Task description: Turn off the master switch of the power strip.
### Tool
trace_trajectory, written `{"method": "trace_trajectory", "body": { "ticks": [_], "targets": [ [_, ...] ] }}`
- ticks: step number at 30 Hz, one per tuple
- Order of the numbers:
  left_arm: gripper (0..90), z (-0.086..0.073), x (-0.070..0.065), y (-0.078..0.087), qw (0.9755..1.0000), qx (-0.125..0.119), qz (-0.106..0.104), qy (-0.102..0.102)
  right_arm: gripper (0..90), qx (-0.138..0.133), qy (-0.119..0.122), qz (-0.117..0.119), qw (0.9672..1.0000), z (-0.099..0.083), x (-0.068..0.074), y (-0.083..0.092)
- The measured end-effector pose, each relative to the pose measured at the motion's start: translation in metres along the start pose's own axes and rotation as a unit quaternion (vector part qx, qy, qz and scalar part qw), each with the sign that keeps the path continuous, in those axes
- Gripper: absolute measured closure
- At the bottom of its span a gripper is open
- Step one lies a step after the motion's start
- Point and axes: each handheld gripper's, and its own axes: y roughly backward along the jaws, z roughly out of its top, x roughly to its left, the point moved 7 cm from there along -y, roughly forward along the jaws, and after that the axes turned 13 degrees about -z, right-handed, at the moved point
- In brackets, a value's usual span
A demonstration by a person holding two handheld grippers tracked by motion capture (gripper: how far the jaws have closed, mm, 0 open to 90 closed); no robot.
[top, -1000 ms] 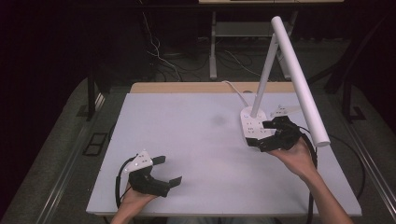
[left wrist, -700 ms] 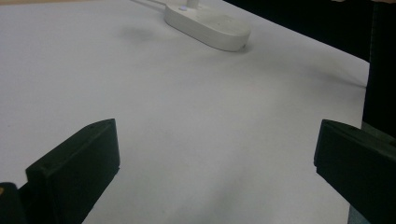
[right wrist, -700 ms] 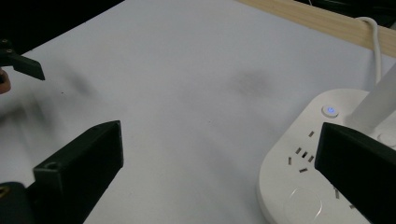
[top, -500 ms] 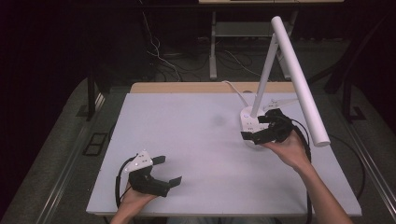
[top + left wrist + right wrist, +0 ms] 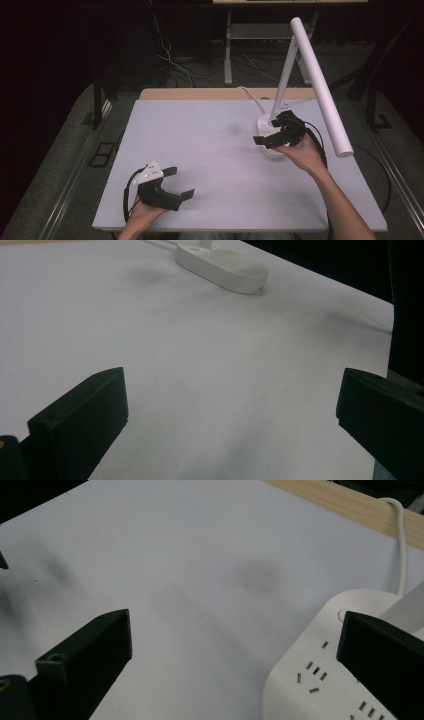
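White table (image 5: 215, 150), white lamp (image 5: 315, 75) and power strip (image 5: 320, 680) — black fingers (image 5: 85, 655), pale wood edge (image 5: 340, 502).

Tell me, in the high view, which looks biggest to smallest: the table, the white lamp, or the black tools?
1. Table: biggest by far.
2. White lamp, counting its long tube and socket base.
3. Left tool and right tool: smallest. They look about alike, so I won't rank one over the other.

White table (image 5: 210, 150), lamp (image 5: 315, 75) — power strip (image 5: 320, 680)

Left tongs (image 5: 178, 182), right tongs (image 5: 270, 131) agape.
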Motion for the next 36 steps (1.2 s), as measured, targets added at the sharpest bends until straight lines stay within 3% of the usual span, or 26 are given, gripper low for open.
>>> {"method": "trace_trajectory", "body": {
  "ticks": [4, 5, 6, 12, 19, 26, 28, 30, 33, 36],
  "targets": [
    [0.0, 0.000, 0.000, 0.000, 1.0000, 0.000, 0.000, -0.001, 0.6, 0.005, 0.002, -0.007, 1.0000, 0.003, -0.001, -0.004],
    [0.0, 0.000, 0.000, 0.000, 1.0000, 0.000, 0.001, -0.001, 10.9, 0.004, 0.016, -0.011, 0.9998, 0.004, -0.002, -0.006],
    [0.0, 0.000, 0.000, 0.000, 1.0000, 0.000, 0.001, -0.001, 14.7, 0.003, 0.024, -0.024, 0.9994, 0.005, -0.004, -0.007],
    [0.0, 0.000, 0.000, 0.000, 1.0000, 0.001, 0.000, -0.001, 25.2, 0.004, 0.031, -0.050, 0.9983, 0.007, -0.012, -0.013],
    [0.0, -0.001, 0.002, 0.000, 1.0000, 0.004, 0.003, 0.001, 39.8, 0.014, 0.023, -0.053, 0.9982, 0.007, -0.021, -0.020],
    [0.0, 0.000, 0.005, -0.002, 1.0000, 0.006, 0.005, 0.001, 58.5, 0.024, 0.031, -0.063, 0.9972, 0.010, -0.026, -0.027],
    [0.0, -0.001, 0.006, -0.002, 1.0000, 0.007, 0.005, 0.002, 70.0, 0.026, 0.038, -0.065, 0.9968, 0.013, -0.027, -0.030],
    [0.0, -0.001, 0.007, -0.002, 0.9999, 0.009, 0.005, 0.001, 74.0, 0.029, 0.035, -0.062, 0.9970, 0.013, -0.026, -0.032],
    [0.0, -0.001, 0.007, -0.002, 0.9999, 0.009, 0.004, 0.001, 87.5, 0.036, 0.038, -0.067, 0.9964, 0.014, -0.030, -0.039],
    [0.0, -0.001, 0.007, -0.003, 0.9999, 0.011, 0.002, 0.002, 89.0, 0.044, 0.040, -0.076, 0.9953, 0.014, -0.032, -0.045]
  ]
}}
